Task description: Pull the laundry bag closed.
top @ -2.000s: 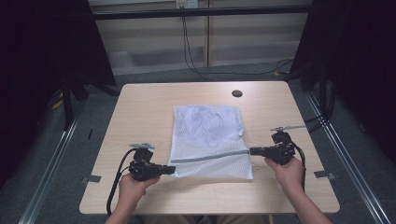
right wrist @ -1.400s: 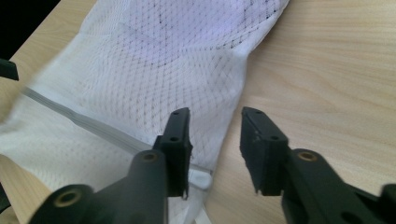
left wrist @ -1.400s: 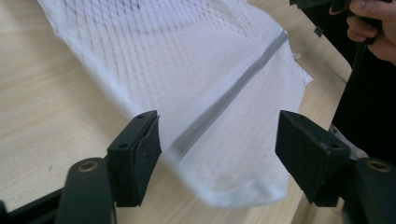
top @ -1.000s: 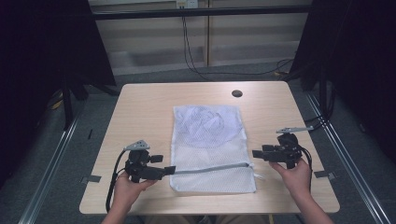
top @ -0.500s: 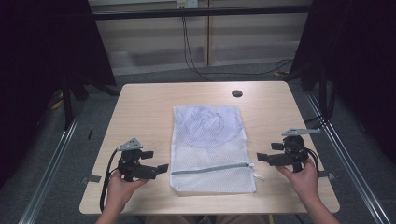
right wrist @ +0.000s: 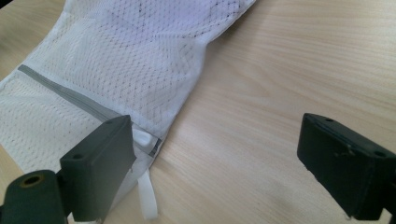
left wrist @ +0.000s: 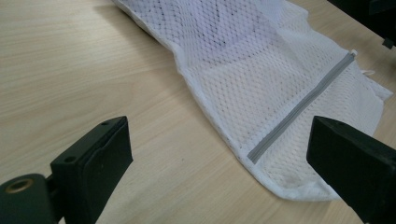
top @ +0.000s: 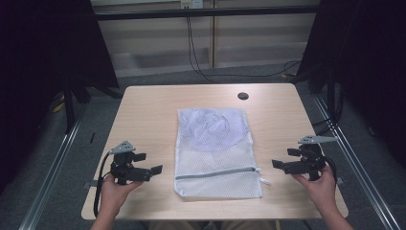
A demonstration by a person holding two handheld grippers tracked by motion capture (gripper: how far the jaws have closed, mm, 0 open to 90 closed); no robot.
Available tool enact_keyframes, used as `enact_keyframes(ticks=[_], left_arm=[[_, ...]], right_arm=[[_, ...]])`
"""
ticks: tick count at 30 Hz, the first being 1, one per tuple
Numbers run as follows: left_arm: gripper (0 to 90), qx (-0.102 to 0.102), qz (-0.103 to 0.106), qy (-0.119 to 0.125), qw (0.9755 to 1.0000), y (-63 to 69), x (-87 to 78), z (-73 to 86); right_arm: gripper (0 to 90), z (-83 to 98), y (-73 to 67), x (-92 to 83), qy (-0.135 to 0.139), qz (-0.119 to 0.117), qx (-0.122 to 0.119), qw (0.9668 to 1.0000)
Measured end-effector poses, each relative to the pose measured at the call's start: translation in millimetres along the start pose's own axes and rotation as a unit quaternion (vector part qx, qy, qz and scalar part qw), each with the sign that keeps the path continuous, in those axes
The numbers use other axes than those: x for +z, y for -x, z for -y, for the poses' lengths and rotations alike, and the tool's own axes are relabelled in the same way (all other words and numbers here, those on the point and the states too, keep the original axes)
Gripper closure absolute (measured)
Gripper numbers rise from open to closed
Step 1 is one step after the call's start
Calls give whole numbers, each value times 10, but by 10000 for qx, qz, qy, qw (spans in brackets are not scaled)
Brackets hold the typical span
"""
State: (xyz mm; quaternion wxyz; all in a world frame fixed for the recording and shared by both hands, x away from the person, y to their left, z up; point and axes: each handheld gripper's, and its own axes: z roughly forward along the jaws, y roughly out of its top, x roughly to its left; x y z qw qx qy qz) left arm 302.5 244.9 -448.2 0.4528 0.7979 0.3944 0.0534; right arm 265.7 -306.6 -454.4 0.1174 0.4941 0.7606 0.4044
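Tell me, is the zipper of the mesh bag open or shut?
Shut: the grey zipper runs as one unbroken line across the mesh bag, no gap.

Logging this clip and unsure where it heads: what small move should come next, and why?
Probably the right gripper eases toward the zipper pull at the mesh bag's near right edge. Both grippers are open and off the bag, the grey zipper looks closed, and its white tab lies just beside the right gripper. The left gripper could then pin the other end.
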Motion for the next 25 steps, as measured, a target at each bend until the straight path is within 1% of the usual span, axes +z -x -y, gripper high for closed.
enact_keyframes(ticks=[1, 2, 5, 6, 8, 9, 11, 12, 14, 17, 19, 20, 25], left_arm=[[67, 3, -12, -4, 10000, -15, -9, 6], [70, 4, -15, -4, 10000, -34, -18, 11], [71, -32, -76, 7, 10000, -80, -36, 31], [70, -41, -93, 23, 9999, -95, -43, 38], [70, -18, -134, 14, 9999, -124, -52, 50], [70, -14, -192, 7, 9998, -134, -55, 54], [70, 28, -240, -25, 9997, -162, -60, 63], [71, 30, -305, -36, 9995, -173, -61, 69], [73, 12, -333, -55, 9994, -204, -67, 78], [79, 45, -439, -122, 9989, -221, -61, 86], [80, 32, -477, -111, 9988, -225, -54, 87], [83, 46, -440, -140, 9989, -232, -53, 85], [85, 28, -458, -152, 9988, -227, -38, 87]], right_arm=[[107, 10, 5, -6, -2, -3, 20, 10000], [107, 19, 18, -5, 6, 8, -23, 10000], [107, 47, 53, -12, 33, 61, -29, 10000], [106, 52, 65, -15, 2, 87, -20, 10000], [106, 68, 82, -23, 39, 112, 3, 9999], [106, 74, 92, -30, 30, 152, 6, 9999], [105, 89, 119, -32, 29, 180, 11, 9998], [105, 98, 132, -33, 33, 216, 3, 9998], [105, 112, 158, -42, 53, 217, 63, 9997], [105, 120, 181, -67, 81, 269, 47, 9996], [105, 123, 191, -75, 124, 273, 49, 9995], [105, 124, 191, -81, 121, 295, 52, 9995], [105, 129, 188, -61, 62, 263, -2, 9996]])
